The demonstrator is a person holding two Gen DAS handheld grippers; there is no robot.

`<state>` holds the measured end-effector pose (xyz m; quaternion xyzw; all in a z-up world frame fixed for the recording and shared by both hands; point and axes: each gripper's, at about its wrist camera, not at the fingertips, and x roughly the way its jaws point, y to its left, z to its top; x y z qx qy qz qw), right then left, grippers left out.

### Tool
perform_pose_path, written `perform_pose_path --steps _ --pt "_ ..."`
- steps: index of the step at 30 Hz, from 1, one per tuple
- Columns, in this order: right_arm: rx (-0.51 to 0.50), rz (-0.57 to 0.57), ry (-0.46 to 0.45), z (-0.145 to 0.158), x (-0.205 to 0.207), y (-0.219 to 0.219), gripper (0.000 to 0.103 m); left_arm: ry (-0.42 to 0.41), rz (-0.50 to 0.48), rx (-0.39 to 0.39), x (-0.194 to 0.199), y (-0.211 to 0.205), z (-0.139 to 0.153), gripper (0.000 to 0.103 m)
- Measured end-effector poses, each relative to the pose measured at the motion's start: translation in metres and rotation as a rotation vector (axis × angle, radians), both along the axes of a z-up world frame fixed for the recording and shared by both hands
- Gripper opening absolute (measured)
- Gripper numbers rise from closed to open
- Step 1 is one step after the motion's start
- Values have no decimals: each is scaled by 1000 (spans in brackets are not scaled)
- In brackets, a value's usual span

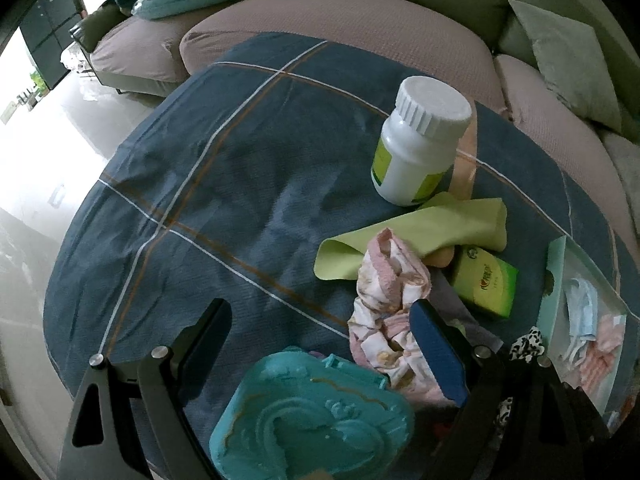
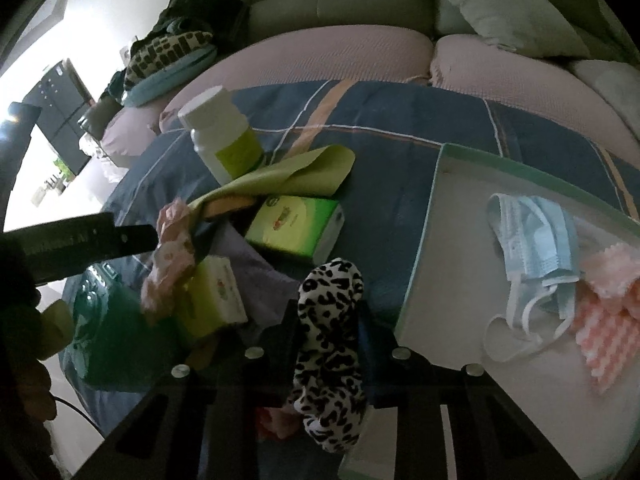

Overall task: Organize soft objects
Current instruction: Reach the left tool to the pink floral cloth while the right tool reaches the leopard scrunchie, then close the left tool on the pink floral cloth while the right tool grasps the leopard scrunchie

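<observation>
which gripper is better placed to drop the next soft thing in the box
Right. The right gripper already clamps the leopard-print scrunchie beside the box. The left gripper is open, above the teal case.

both views are looking dim and greenish, with daylight pouring in from the upper left of each frame, where the floor [image 1: 48, 152] is blowing out to flat white glare. the fisheye lens is bending the sofa [image 1: 340, 16] and the blue checked cloth [image 1: 240, 184] into curves, and black corners are ringing each frame. in the left wrist view the white bottle [image 1: 420, 140] is showing fairly sharp, while the teal case [image 1: 316, 420] at the bottom is sitting soft and close. the right wrist view is running darker and blurrier: the left gripper [image 2: 92, 240] is smearing into shadow at the left, and the white tray [image 2: 460, 264] is catching the brightest light.
</observation>
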<state>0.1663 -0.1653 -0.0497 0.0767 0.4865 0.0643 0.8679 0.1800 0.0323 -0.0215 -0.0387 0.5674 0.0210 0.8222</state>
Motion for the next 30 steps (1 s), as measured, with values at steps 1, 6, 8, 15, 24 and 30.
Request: perform_pose_path --steps 1,6,8,15,24,30 --pt "1 -1 -2 1 0 0 26 2 -2 -4 0 0 0 91" --pt "12 -2 -8 4 -2 -3 26 2 -11 -25 3 -4 -2 91" --pt "12 0 -8 4 -2 -3 26 3 -15 -16 4 -5 -3 91" --pt "27 1 -13 6 -4 -6 26 1 -33 -30 15 -16 -10 89" --pt "40 -13 -11 7 -3 -11 26 7 -56 34 20 -25 -17 56" --pt "47 -21 -12 8 -3 -13 26 11 -74 35 24 -29 -22 39"
